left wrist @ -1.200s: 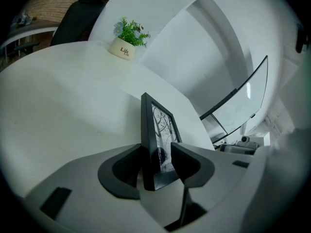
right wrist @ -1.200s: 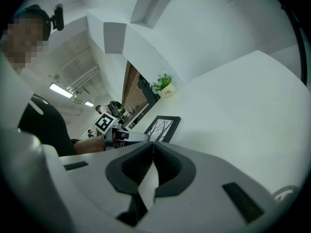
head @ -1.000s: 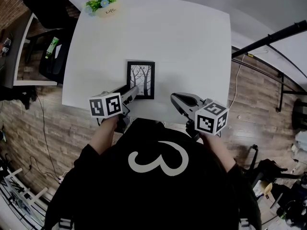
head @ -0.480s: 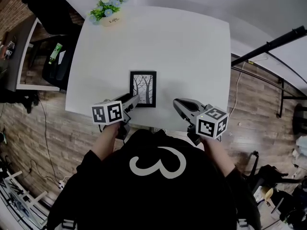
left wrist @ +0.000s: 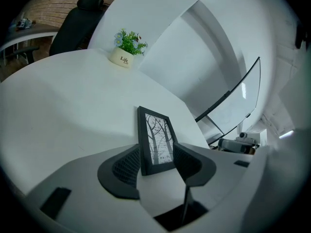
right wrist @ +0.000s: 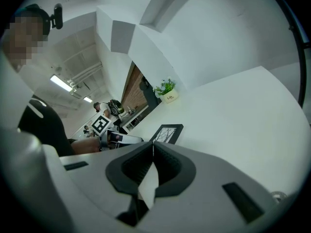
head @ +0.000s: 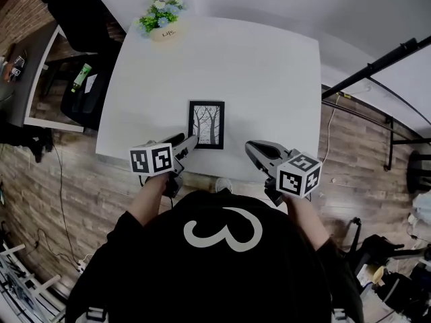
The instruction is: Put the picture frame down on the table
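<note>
The black picture frame (head: 206, 124) with a tree print lies flat on the white table (head: 256, 73), close to its near edge. My left gripper (head: 190, 140) is open at the frame's near left corner. In the left gripper view the frame (left wrist: 158, 142) reaches in between the spread jaws of that gripper (left wrist: 156, 157). My right gripper (head: 250, 147) hovers at the table's near edge, right of the frame and apart from it. Its jaws (right wrist: 153, 152) are shut with nothing in them, and the frame (right wrist: 167, 133) lies ahead to the left.
A small potted plant (head: 163, 19) stands at the table's far left corner. A black chair (head: 74, 12) and a side desk (head: 34, 79) are to the left of the table. A black stand pole (head: 377, 62) slants at the right over wood flooring.
The head view has shifted a little, so everything sits slightly lower and further right in it. The frame stays flat in its place and both grippers keep their positions beside it.
</note>
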Demonstrator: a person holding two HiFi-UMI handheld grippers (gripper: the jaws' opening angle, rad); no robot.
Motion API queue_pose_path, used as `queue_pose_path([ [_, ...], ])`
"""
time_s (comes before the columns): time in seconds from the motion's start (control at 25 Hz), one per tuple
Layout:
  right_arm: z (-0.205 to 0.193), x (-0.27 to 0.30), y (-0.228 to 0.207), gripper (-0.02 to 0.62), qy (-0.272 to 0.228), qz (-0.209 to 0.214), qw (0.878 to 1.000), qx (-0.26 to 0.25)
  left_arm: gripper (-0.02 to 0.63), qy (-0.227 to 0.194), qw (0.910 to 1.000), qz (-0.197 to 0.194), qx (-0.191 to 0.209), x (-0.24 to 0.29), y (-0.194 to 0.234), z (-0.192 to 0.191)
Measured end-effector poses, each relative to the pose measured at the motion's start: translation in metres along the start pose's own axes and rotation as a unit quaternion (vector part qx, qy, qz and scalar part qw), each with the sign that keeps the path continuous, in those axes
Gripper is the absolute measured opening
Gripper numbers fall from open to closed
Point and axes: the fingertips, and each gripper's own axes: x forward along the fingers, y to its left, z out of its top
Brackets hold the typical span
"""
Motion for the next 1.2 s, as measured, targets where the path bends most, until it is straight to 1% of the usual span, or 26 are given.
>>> queue_pose_path([
  [0.12,0.006,-0.006,0.016,0.023,-0.009,-0.003,1.000,-0.014,0.204,-0.004,0.9997,-0.021,0.008,-0.019,-0.009,-0.005],
  [0.28,0.010,-0.016,0.045,0.023,-0.024,0.004,0.999,-0.028,0.173,-0.017,0.9965,-0.080,0.017,-0.056,-0.039,-0.004],
  [0.44,0.010,-0.019,0.084,0.023,-0.039,0.023,0.998,-0.049,0.108,-0.037,0.9881,-0.142,0.047,-0.099,-0.076,-0.002],
  [0.52,0.008,-0.019,0.105,0.023,-0.048,0.032,0.997,-0.052,0.084,-0.046,0.9830,-0.164,0.067,-0.120,-0.090,-0.004],
  [0.6,0.005,-0.018,0.124,0.023,-0.055,0.038,0.996,-0.056,0.078,-0.054,0.9788,-0.181,0.081,-0.138,-0.100,-0.007],
  [0.84,-0.007,-0.026,0.179,0.023,-0.073,0.051,0.993,-0.076,0.040,-0.070,0.9661,-0.228,0.099,-0.185,-0.126,-0.025],
  [0.96,-0.020,-0.031,0.201,0.023,-0.076,0.051,0.992,-0.083,0.029,-0.067,0.9563,-0.254,0.129,-0.204,-0.144,-0.042],
  [1.08,-0.033,-0.038,0.213,0.023,-0.077,0.042,0.993,-0.082,0.020,-0.068,0.9477,-0.262,0.169,-0.217,-0.158,-0.055],
  [1.2,-0.044,-0.047,0.222,0.023,-0.078,0.033,0.993,-0.086,0.018,-0.067,0.9452,-0.263,0.181,-0.224,-0.163,-0.067],
])
